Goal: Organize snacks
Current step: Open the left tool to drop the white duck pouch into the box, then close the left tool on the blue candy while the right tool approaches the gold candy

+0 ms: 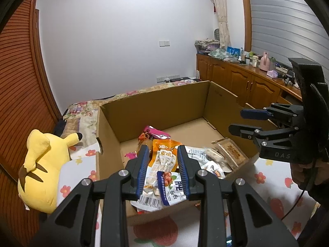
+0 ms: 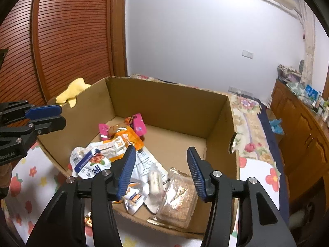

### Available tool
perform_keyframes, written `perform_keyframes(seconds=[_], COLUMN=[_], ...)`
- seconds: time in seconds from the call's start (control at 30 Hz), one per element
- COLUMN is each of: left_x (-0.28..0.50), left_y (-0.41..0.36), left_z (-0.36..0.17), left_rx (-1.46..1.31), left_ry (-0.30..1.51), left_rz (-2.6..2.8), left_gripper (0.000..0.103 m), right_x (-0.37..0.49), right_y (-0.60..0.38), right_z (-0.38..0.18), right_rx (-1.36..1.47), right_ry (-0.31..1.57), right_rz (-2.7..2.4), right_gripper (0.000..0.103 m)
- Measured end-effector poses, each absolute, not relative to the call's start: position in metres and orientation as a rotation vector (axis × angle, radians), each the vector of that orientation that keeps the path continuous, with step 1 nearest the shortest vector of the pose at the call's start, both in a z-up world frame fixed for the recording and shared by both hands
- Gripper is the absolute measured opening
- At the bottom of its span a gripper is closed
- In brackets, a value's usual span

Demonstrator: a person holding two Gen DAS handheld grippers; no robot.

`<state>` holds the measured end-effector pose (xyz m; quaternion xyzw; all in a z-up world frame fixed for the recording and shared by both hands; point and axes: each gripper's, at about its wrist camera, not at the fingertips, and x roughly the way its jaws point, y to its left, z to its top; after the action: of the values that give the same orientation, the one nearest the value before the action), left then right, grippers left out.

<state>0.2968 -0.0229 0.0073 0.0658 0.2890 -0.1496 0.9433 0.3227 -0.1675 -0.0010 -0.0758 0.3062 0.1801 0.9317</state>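
Left fingers (image 1: 162, 160) nearly together, nothing clamped; right fingers (image 2: 161, 164) held apart over box (image 2: 164, 98) w/ snacks (image 2: 178, 197).

Brown cardboard box (image 2: 164, 103), yellow plush toy (image 1: 39, 164), red-flowered white bedsheet (image 1: 273, 183).

Snack packets gathered in an open box on a bed

Below the left hand-held gripper (image 1: 162, 160), two overlapping pouches (image 1: 164, 164) are found in the cardboard box (image 2: 164, 98); to its left, outside the box, a plush toy (image 1: 41, 164) lies on the bed (image 1: 267, 177). Under the right hand-held gripper (image 2: 161, 164), a crumbly bar packet (image 2: 178, 197) is placed at the near wall.
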Motion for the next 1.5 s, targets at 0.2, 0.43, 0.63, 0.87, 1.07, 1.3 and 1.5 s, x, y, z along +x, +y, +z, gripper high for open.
perform_keyframes(seconds=[0.2,0.43,0.63,0.87,1.07,1.3,1.5], left_x=[0.263,0.228,0.209,0.196,0.19,0.191,0.192], left_y=[-0.023,-0.022,-0.034,-0.047,-0.058,-0.068,-0.075], left_z=[0.012,0.001,-0.039,-0.074,-0.089,-0.106,-0.117], left_rx=[0.14,0.121,0.121,0.115,0.087,0.054,0.057], left_ry=[0.572,0.595,0.675,0.747,0.768,0.81,0.833], left_rz=[-0.319,-0.326,-0.326,-0.332,-0.365,-0.396,-0.406], left_gripper=[0.031,0.04,0.041,0.043,0.051,0.053,0.058], right_x=[0.295,0.25,0.215,0.19,0.181,0.182,0.187], right_y=[-0.169,-0.167,-0.162,-0.159,-0.159,-0.16,-0.162], right_z=[0.009,0.025,0.025,0.007,-0.004,-0.02,-0.035], right_rx=[-0.143,-0.142,-0.149,-0.146,-0.138,-0.138,-0.129], right_ry=[0.602,0.572,0.568,0.598,0.618,0.642,0.673], right_rz=[0.383,0.396,0.406,0.422,0.434,0.426,0.412], right_gripper=[0.053,0.053,0.054,0.054,0.054,0.054,0.054])
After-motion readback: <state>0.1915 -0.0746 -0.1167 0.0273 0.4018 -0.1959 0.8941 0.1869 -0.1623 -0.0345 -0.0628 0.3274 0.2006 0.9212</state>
